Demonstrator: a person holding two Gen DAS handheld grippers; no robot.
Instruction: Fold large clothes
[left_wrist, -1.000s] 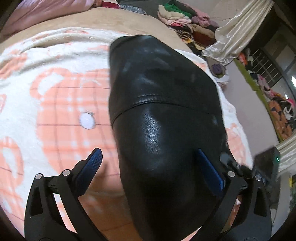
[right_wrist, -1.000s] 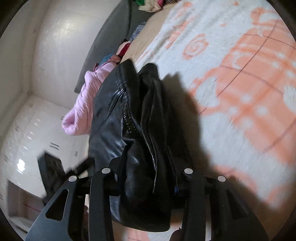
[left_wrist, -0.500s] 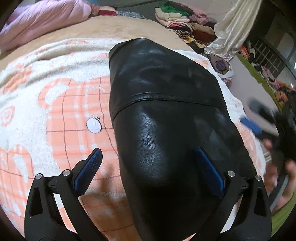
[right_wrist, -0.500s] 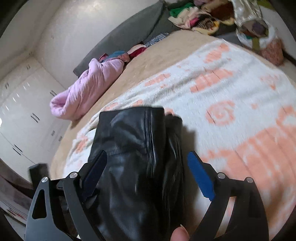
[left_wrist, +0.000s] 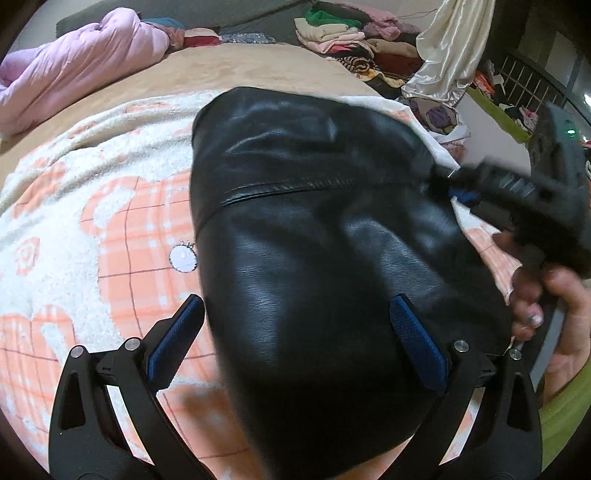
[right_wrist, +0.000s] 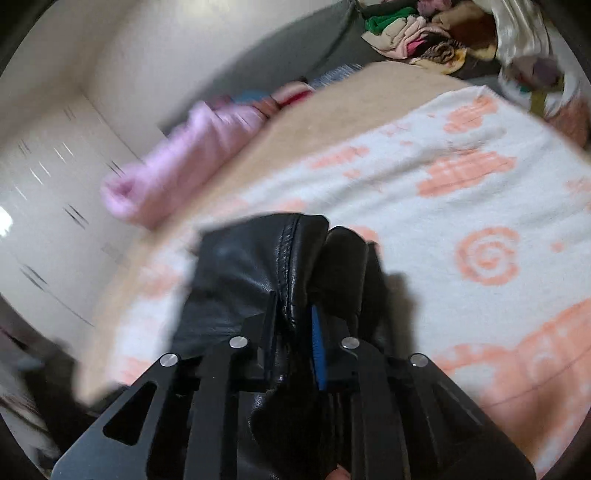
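Two claws (left_wrist: 295, 332) (right_wrist: 293, 328); one black jacket (left_wrist: 314, 240)

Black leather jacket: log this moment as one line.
black leather jacket on blanket | left gripper open over it | right gripper shut on its edge

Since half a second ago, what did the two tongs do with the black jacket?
The right tongs, open half a second ago, have closed on a fold of the black leather jacket at its right edge. The left tongs stayed open over the jacket, which still lies on the peach-and-white blanket.
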